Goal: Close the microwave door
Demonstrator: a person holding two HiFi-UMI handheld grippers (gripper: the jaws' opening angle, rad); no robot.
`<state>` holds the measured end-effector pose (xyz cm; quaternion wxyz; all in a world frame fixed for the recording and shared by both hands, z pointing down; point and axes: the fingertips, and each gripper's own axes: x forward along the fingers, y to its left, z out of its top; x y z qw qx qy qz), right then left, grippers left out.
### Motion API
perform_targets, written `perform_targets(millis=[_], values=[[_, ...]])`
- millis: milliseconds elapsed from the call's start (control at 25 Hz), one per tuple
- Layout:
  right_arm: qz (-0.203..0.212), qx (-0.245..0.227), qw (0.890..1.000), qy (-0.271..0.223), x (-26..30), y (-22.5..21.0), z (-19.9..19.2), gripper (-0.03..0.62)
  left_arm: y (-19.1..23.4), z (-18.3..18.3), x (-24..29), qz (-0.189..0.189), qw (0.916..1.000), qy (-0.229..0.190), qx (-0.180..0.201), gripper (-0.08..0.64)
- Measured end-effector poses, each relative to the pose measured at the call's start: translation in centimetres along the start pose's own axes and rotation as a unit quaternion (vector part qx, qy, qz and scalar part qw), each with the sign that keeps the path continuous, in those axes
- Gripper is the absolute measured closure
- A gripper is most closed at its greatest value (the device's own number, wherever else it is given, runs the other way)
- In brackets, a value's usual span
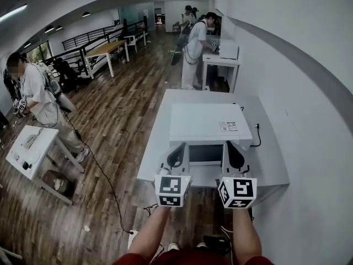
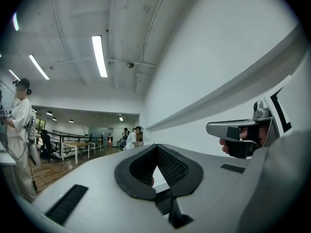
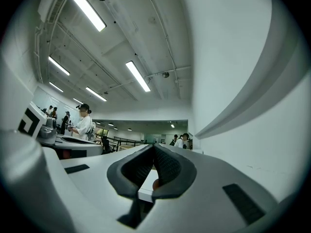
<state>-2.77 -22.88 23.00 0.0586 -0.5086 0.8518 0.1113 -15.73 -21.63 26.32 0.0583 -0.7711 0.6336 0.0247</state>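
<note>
Centrally, microwave (image 1: 209, 123) is seen on table (image 1: 265, 164) by wall (image 1: 298, 65), dark door (image 1: 205, 154) between left gripper (image 1: 181, 148) and right gripper (image 1: 229, 147); door angle not readable. Both jaw pairs closed tip to tip, nothing held. Door judged rigid, light, hinged: to be pushed at free edge, not gripped; latch resistance expected.

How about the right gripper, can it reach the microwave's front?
Probably yes. The right gripper hovers just before the microwave, its fingers together and empty, and nothing on the table stands between them.
</note>
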Motion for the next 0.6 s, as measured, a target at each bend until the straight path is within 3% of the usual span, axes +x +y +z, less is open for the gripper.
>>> perform_targets(millis=[600], values=[[-0.002, -0.002, 1.000, 0.005, -0.9, -1.0, -0.4, 0.565, -1.2, 0.0, 0.1, -0.003, 1.0000, -0.004, -0.001, 0.534]])
